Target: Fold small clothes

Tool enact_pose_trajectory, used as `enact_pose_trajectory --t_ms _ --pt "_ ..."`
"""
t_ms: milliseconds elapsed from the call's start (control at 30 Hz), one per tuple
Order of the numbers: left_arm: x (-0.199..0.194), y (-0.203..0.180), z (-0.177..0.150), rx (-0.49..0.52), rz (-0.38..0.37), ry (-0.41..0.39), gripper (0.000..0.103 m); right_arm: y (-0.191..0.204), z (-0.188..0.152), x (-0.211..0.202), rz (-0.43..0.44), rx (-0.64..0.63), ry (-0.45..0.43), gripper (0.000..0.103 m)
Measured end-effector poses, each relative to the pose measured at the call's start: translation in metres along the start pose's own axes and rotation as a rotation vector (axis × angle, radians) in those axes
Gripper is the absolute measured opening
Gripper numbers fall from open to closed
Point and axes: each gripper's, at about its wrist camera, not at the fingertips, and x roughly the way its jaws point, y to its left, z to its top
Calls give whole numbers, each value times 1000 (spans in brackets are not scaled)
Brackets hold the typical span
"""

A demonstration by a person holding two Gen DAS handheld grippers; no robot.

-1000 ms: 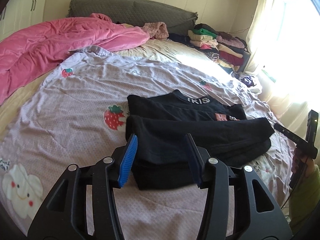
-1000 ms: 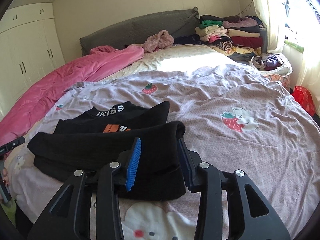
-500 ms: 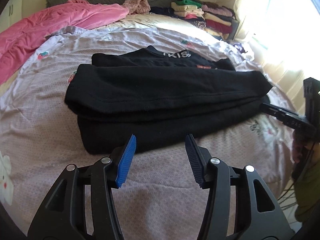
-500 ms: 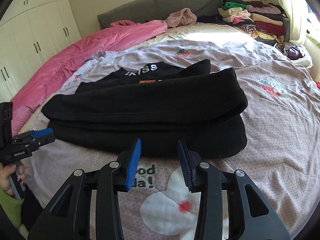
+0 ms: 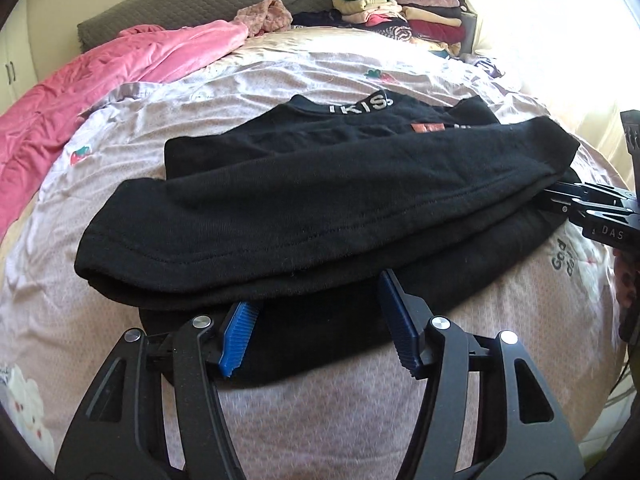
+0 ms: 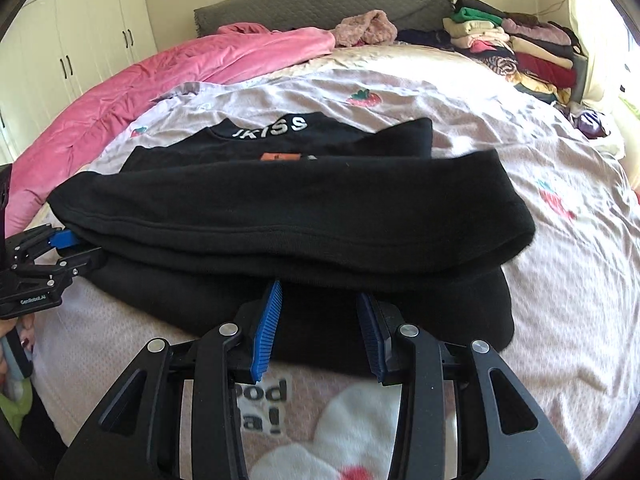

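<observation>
A black sweatshirt with white collar lettering and an orange patch lies folded on the bed; its lower part is folded up over the body. It also shows in the right wrist view. My left gripper is open, low at the near left edge, with its fingertips under the folded-over layer. My right gripper is open at the near right edge, its fingertips likewise under the fold. Each gripper shows in the other's view, the right one and the left one.
The bed has a lilac strawberry-print cover. A pink duvet lies at the far left. A stack of folded clothes sits at the head by the window. White wardrobes stand on the left.
Both grippers have dropped low and moved forward to the near edge of the sweatshirt, and their fingertips now reach under the folded layer. Both stay open.
</observation>
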Motion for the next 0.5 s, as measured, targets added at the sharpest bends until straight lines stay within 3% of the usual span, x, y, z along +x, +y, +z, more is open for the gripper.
enact_pose_trajectory --t_ms 367,500 --pt "-1 24 38 -98 -83 -55 52 -5 49 15 -10 -24 -36 37" --pt "-4 40 53 -148 -62 -89 58 -10 69 25 -17 -11 -43 37"
